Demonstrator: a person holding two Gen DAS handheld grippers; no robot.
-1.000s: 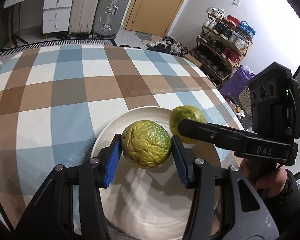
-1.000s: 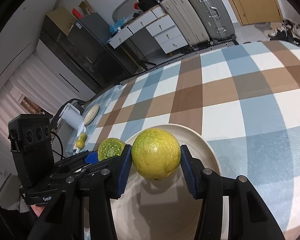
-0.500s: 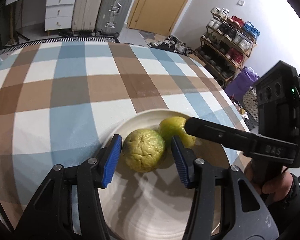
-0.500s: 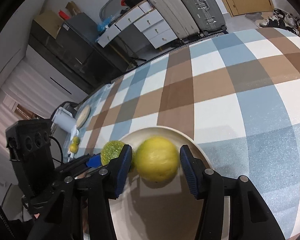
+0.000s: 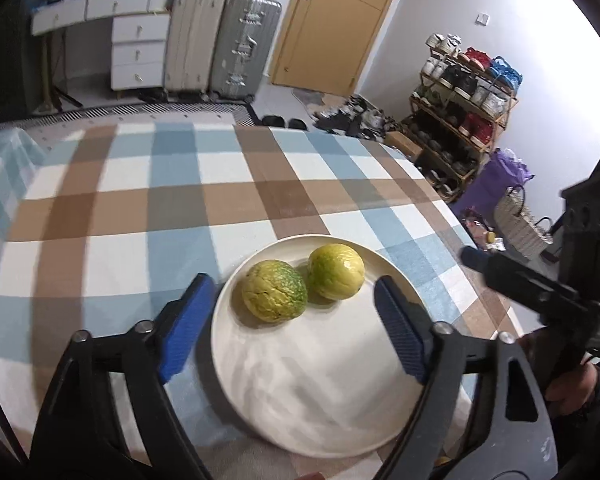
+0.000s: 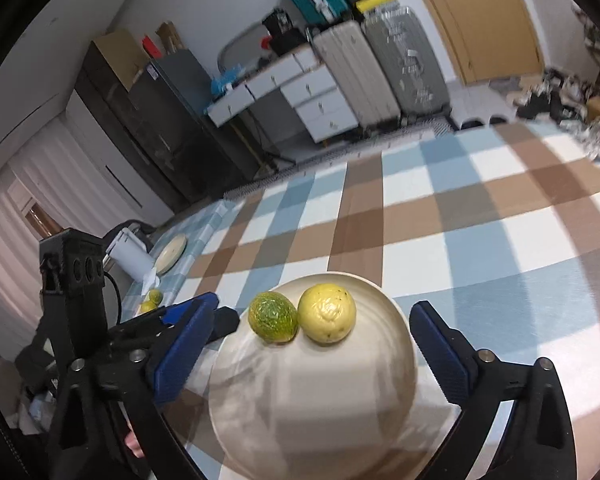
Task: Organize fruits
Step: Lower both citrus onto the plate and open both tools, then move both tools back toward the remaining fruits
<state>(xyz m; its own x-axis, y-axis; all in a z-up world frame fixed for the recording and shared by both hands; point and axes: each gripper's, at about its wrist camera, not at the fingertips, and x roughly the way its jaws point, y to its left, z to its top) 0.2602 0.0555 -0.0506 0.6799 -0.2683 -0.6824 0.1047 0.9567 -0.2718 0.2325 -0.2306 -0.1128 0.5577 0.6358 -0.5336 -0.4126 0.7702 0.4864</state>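
Two fruits lie side by side, touching, at the far part of a cream plate (image 5: 324, 392) on the checked tablecloth. The wrinkled green-yellow fruit (image 5: 274, 291) is on the left, the smoother yellow fruit (image 5: 336, 266) on the right. My left gripper (image 5: 296, 320) is open and empty, its blue pads wide apart, pulled back from the fruits. In the right wrist view the same fruits show: the green one (image 6: 273, 317), the yellow one (image 6: 327, 313), on the plate (image 6: 312, 408). My right gripper (image 6: 316, 350) is open, empty, held back over the plate.
The right gripper (image 5: 540, 292) shows at the right in the left wrist view, beyond the plate. The left gripper (image 6: 148, 332) shows at the left in the right wrist view. Small yellow fruits (image 6: 153, 299), a white jug and a small dish lie off the table's left end.
Both grippers opened and let go of their fruits, which now rest on the plate. Both grippers have drawn back and opened wide.
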